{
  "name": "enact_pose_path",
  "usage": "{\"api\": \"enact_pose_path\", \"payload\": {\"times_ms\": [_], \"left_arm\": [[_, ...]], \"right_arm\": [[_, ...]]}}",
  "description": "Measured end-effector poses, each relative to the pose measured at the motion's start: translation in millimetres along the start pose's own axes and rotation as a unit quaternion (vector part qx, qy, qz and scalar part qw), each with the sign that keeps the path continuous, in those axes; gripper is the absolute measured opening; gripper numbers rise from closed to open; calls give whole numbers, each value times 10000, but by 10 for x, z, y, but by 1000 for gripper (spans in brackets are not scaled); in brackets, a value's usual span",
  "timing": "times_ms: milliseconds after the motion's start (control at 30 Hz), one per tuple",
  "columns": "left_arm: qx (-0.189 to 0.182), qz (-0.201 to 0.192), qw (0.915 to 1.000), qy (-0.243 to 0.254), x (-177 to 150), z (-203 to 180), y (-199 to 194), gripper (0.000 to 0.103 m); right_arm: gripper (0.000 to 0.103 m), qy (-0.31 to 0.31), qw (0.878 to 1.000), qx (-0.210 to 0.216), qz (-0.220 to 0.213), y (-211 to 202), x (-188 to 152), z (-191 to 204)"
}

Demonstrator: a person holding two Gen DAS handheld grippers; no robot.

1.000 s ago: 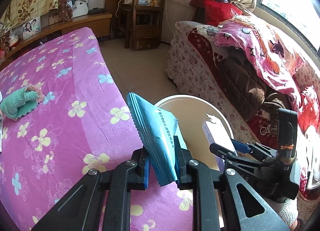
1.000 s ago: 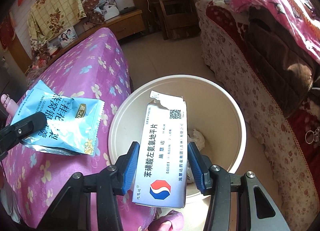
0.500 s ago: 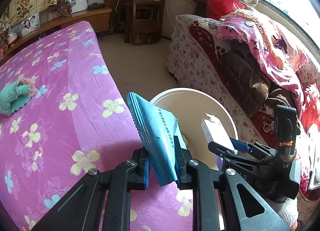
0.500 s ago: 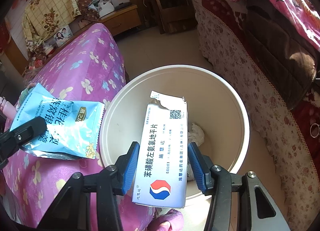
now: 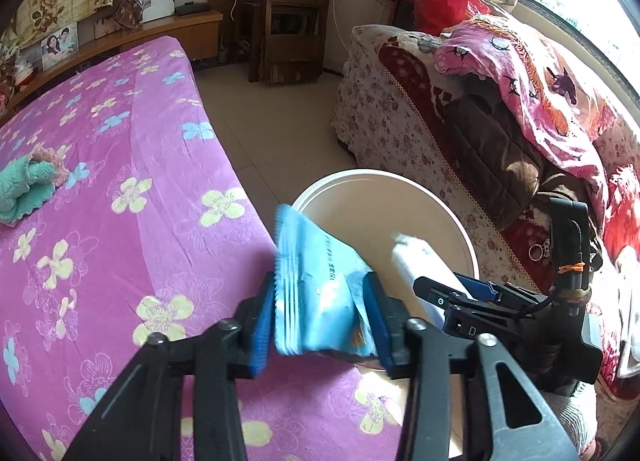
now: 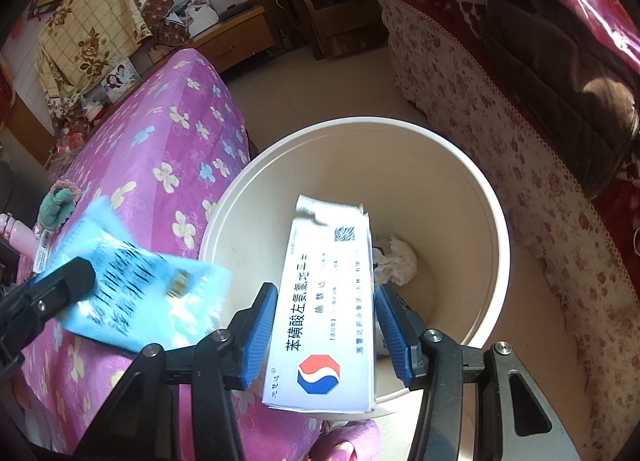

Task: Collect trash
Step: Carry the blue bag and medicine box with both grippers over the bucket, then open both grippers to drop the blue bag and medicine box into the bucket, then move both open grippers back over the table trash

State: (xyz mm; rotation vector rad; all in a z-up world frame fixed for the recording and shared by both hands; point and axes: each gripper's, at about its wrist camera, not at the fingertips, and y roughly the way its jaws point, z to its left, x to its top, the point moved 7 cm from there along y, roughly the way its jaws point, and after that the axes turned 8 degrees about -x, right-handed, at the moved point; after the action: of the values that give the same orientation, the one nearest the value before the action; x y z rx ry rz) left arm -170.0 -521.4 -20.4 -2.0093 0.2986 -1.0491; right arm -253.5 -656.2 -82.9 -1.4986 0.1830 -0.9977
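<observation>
Left wrist: flowered purple bedspread [image 5: 120,189], tiled floor [image 5: 276,129].

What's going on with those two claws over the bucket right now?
Left gripper just opened, blue foil packet slipping loose. Right gripper easing open around white medicine box. Cream round bin below, nothing blocking.

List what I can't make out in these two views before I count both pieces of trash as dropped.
- Blue packet: motion-blurred in both views; whether the left gripper, whose jaws have just been opening, touches it is unclear.
- White bucket: its floor is partly hidden by the medicine box in the right wrist view; only crumpled paper shows.
- Right gripper: narrow gaps show beside the box; contact is uncertain.
- Packet print: smeared.
</observation>
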Motion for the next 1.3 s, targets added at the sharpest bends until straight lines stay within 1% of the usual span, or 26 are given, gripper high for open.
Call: {"api": "enact_pose_path", "payload": {"times_ms": [67,300,567,700,967,1033,1067,1100,1200,1300], "left_arm": [[13,19,10000,-19,-13,23,-2,46],[125,-28,9999,4,-31,88,-73,47],[320,-119,9994,59,-55,187,-193,47],[385,-174,9991,9,-64,272,-267,47],[608,-333,9976,-76,-102,527,-506,53],[641,-374,9971,-144,-122,617,-584,58],[647,-405,9969,-185,-131,666,-627,63],[656,-432,9967,-215,-141,701,-660,64],[763,-488,9954,-313,-181,889,-800,65],[916,-517,9935,-428,-239,1143,-960,65]], "right_arm": [[61,20,10000,20,-29,-21,-1,0],[61,-19,10000,32,-48,-65,-7,44],[62,-166,9998,43,-102,-162,-21,177],[62,-281,9995,52,-159,-242,-24,284],[62,-536,9979,197,-316,-443,-9,624],[62,-605,9972,258,-358,-490,-4,745],[62,-647,9968,288,-375,-513,-7,815],[62,-703,9962,324,-397,-539,-6,900],[65,-843,9947,399,-424,-573,-21,1110],[65,-985,9933,476,-385,-573,-53,1321]]}}
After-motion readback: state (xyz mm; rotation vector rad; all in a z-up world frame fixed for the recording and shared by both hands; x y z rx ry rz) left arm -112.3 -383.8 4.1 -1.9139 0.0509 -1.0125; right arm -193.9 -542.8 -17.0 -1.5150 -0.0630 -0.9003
